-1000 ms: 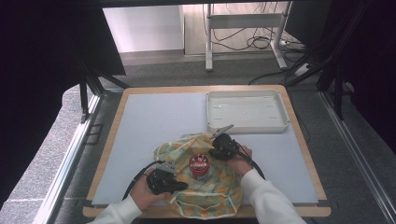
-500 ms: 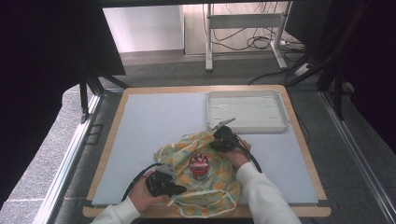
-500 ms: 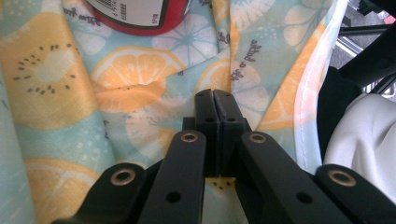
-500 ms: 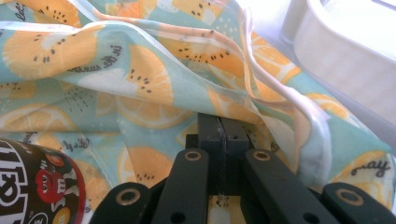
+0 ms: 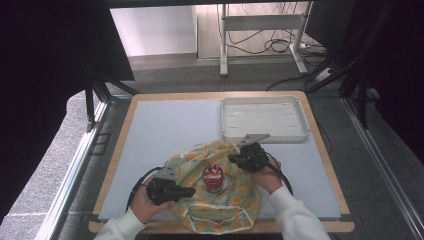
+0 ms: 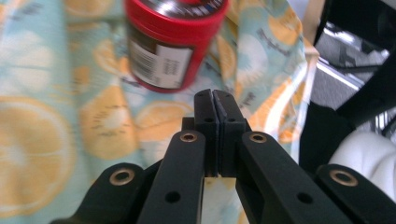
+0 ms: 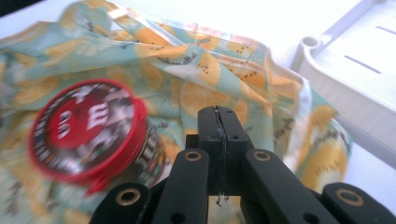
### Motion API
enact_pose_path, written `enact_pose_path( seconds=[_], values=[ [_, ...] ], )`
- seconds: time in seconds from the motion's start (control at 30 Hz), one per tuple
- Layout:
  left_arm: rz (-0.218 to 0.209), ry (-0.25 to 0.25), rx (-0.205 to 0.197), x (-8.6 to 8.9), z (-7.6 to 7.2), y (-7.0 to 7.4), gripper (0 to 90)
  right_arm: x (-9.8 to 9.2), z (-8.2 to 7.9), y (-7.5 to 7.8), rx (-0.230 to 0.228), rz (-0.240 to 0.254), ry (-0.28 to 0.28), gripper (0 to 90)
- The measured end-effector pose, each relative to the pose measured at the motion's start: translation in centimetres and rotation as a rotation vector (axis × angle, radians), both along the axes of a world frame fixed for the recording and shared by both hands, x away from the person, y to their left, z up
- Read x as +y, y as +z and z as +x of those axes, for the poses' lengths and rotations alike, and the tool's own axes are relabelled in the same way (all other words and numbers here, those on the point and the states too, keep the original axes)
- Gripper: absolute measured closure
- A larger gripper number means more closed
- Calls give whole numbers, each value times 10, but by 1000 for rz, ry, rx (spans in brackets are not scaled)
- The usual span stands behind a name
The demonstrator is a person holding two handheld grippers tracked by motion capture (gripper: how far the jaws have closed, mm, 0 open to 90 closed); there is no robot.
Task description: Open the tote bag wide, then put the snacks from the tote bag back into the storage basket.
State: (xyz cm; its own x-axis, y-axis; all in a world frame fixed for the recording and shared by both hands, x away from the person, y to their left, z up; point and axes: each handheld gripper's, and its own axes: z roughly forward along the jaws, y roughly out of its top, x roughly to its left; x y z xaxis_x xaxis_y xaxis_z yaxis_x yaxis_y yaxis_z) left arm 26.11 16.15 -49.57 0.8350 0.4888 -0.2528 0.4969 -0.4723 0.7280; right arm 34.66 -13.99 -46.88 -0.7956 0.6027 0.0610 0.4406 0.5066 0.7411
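Step now: it looks like the cloth (image 5: 220,190) is being wrapped or gathered around the red can (image 5: 212,178). No corner is lifted over the can yet.
Where the can is: it stands in the middle of the cloth, between the two hands.
Where the cloth is: it lies bunched up on the counter (image 5: 165,130), close to the person, with its near edge over the counter's front edge.
Left tongs (image 5: 189,191): the jaws are pressed tight together. In the left gripper view they point at the cloth just below the can. I cannot tell if a bit of cloth is pinched between them.
Right tongs (image 5: 234,158): the jaws are pressed tight together too. They sit over the far right part of the cloth, near the can. A tiny thread may be caught in them, but I cannot be sure.
Next move: likely pull a cloth edge up and over the can. The pull should be soft, or the can could tip over.
Other things: a white tray (image 5: 263,119) sits just behind the cloth on the right.
In the way: the tray is close to the right tongs, so there is little room on that side.
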Motion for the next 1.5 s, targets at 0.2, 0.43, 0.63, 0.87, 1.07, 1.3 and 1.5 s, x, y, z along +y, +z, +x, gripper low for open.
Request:
enact_pose_path(
  seconds=[0.2,0.43,0.63,0.87,1.07,1.3,1.5],
  values=[
    [-21,87,-45,14,4,5,883,-16,-14,5,-21,36,1,890],
    [-34,155,-78,28,8,6,860,-25,-21,9,-29,56,3,888],
    [-46,244,-112,37,10,4,718,-29,-25,11,-31,65,16,839],
    [-26,334,-156,46,12,5,396,-29,-26,12,-44,71,36,597],
    [-15,390,-159,54,14,7,281,-29,-27,16,-60,89,30,415],
    [10,415,-150,57,19,3,255,-27,-31,22,-82,74,23,307],
    [14,409,-149,56,19,3,251,-15,-35,25,-77,56,59,281]
  ],
)
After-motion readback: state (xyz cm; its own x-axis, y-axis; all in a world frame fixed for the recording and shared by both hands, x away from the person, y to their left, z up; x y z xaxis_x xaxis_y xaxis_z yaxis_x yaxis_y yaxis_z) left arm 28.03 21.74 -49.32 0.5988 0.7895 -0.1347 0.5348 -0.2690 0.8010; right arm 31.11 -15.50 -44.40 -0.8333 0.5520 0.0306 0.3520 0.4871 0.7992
